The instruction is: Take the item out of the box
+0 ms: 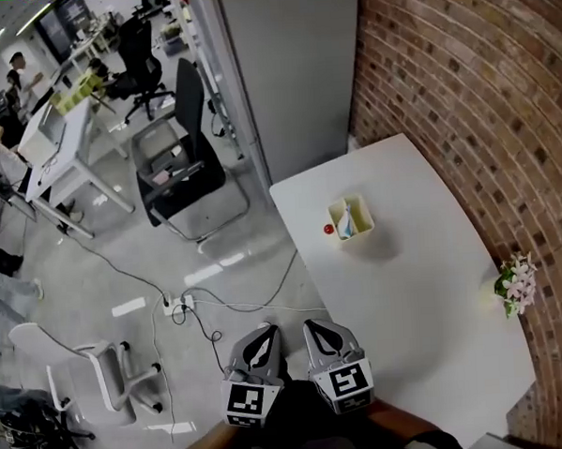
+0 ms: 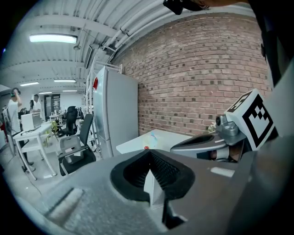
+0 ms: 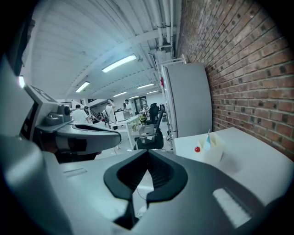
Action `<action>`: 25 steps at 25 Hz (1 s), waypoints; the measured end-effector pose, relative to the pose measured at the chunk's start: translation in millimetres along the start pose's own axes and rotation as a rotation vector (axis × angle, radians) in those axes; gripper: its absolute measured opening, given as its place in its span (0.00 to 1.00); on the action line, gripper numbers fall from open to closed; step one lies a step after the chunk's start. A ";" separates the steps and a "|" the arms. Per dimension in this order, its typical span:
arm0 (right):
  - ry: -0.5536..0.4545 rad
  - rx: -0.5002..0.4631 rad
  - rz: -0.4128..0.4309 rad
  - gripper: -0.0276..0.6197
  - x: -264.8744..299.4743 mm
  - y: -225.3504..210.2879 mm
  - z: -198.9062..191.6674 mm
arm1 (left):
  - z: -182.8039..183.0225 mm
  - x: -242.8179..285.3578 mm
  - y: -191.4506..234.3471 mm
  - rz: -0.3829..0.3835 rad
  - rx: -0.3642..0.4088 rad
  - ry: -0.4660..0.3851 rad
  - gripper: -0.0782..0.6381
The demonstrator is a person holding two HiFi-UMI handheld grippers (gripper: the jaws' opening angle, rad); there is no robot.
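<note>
A small cream box (image 1: 352, 221) stands on the white table (image 1: 425, 286), well ahead of both grippers. A pale blue and white item (image 1: 344, 227) sticks up out of it, and a small red ball (image 1: 328, 229) lies at its left side. In the right gripper view the box (image 3: 213, 146), the item (image 3: 207, 142) and the red ball (image 3: 197, 149) show far off to the right. My left gripper (image 1: 265, 332) and right gripper (image 1: 315, 327) hang side by side near the table's front left edge. Each is shut with nothing between its jaws.
A brick wall (image 1: 482, 114) runs along the table's right side. A small bunch of pink flowers (image 1: 516, 284) sits at the table's right edge. A grey cabinet (image 1: 292, 68) stands behind the table. Black office chairs (image 1: 179, 163), floor cables (image 1: 219, 302) and people at desks are to the left.
</note>
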State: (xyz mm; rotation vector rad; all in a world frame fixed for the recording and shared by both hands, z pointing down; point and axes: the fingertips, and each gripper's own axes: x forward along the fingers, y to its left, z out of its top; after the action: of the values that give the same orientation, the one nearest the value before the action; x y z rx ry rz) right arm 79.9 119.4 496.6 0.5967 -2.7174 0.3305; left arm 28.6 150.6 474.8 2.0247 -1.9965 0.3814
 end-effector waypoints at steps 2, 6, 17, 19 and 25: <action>-0.001 0.008 -0.032 0.05 6.0 -12.3 -2.0 | 3.7 15.3 1.3 -0.036 0.009 0.000 0.12; 0.017 0.012 -0.111 0.05 20.4 -36.8 0.0 | 12.7 47.7 9.4 -0.107 0.013 0.002 0.12; 0.059 0.093 -0.335 0.05 66.0 -81.4 28.6 | 38.4 125.0 43.7 -0.330 0.048 0.013 0.12; 0.063 0.105 -0.368 0.05 74.1 -85.1 32.6 | 41.4 134.6 48.8 -0.369 0.053 0.012 0.12; 0.080 0.160 -0.506 0.05 91.7 -102.6 38.0 | 49.1 161.5 63.0 -0.481 0.057 0.007 0.12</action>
State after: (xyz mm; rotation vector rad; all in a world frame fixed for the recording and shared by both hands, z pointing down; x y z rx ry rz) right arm 36.4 -15.7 511.5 1.2490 -2.3687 0.4271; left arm -32.3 -18.3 489.8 2.4374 -1.4357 0.3383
